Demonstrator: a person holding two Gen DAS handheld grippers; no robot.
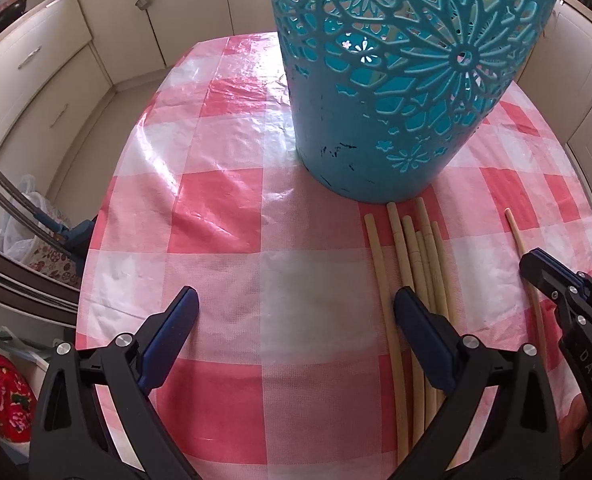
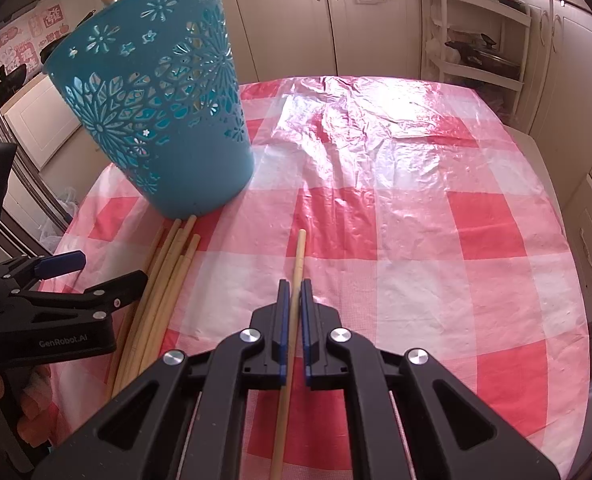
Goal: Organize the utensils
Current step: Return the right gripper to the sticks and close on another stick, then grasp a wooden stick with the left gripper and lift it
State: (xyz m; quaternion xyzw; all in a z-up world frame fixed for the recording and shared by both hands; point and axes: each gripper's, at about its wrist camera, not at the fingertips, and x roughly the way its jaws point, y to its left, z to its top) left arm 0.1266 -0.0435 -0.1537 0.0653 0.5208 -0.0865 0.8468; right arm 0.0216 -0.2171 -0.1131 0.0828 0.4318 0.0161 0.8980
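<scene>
- Right hand-held gripper (image 2: 295,286) was closed on a single chopstick (image 2: 299,252); the stick ran between the two blue pads and stuck out ahead of them, its far tip over the checked cloth on the counter (image 2: 436,240).
- Whether that chopstick was lifted clear of the cloth or lying on it could not be told from either view.
- Left hand-held gripper (image 1: 296,304) stood wide open, nothing between its jaws, pointing steeply down at the cloth just left of the loose bundle of chopsticks (image 1: 416,256).
- Its right-hand finger overlapped the bundle in the wrist view; contact could not be confirmed.
- The bundle lay flat, sticks roughly parallel, far ends touching or nearly touching the base of the blue perforated basket (image 1: 396,80).
- The basket stood upright near the counter's far left side in the right wrist view; pale sticks seemed to show through its cutouts, though not clearly.
- Step in hand, by my reading: one stick picked, waiting to go into the basket, while the left lined up for another.
- Next move for the right likely called for raising the stick above the basket rim, tipping it more upright, and releasing over the opening.
- The left would need to shift toward the bundle and close on one stick only, not several.
</scene>
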